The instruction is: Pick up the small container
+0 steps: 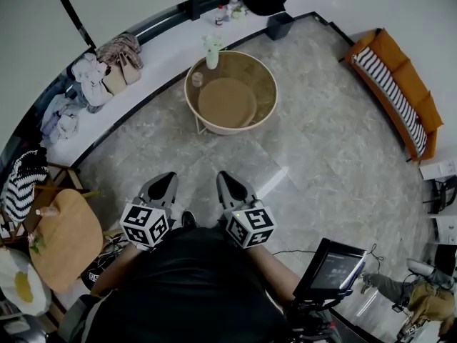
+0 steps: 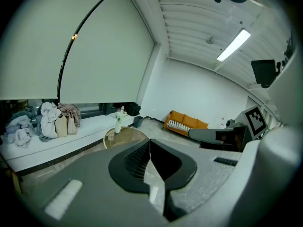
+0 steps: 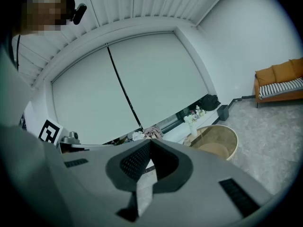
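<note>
Round counter (image 1: 258, 73) well ahead of left claw (image 1: 164, 181) and right claw (image 1: 225, 181), both shut, empty. Step closer, open one, straddle container (image 1: 197, 79) squarely.

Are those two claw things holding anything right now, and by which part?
Nothing is held. The left gripper and the right gripper are both shut with nothing between the jaws; the small container stands on the round table, untouched.

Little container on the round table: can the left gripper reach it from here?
Probably not yet. The left gripper is shut, near the person's body, with floor between it and the round table holding the small container. Nothing blocks the path.
</note>
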The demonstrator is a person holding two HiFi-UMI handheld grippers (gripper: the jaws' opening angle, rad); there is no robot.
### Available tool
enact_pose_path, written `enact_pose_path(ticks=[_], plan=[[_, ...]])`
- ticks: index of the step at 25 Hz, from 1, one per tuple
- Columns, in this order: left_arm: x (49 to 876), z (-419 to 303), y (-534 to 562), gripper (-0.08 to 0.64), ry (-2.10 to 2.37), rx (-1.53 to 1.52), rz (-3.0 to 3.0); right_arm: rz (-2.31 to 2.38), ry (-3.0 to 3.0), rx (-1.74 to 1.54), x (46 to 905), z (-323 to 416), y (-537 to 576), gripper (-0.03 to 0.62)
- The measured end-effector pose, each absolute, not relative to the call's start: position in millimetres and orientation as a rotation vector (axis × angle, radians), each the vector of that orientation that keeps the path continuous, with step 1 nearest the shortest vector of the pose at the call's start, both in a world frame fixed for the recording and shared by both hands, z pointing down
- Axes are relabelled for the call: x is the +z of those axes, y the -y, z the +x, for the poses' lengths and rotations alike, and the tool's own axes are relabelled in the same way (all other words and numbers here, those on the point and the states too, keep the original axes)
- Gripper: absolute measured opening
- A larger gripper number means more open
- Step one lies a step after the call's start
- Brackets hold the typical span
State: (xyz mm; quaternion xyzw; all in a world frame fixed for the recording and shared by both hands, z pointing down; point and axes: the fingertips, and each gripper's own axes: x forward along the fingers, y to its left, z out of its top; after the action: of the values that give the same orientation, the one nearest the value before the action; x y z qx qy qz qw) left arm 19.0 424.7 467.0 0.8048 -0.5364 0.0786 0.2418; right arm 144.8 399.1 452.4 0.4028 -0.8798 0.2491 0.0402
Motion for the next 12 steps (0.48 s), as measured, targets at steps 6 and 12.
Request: enact_pose_path(ticks=[6,12], plan=[[471,-1,-435,0.003,1.445,0.192,2.206,1.276,2.672,0.760,456,127,-411,0.006],[479,-31,-451,0.003,1.405,0.177,2.205,1.301,2.637,0.781,466,98,-435,0.006]])
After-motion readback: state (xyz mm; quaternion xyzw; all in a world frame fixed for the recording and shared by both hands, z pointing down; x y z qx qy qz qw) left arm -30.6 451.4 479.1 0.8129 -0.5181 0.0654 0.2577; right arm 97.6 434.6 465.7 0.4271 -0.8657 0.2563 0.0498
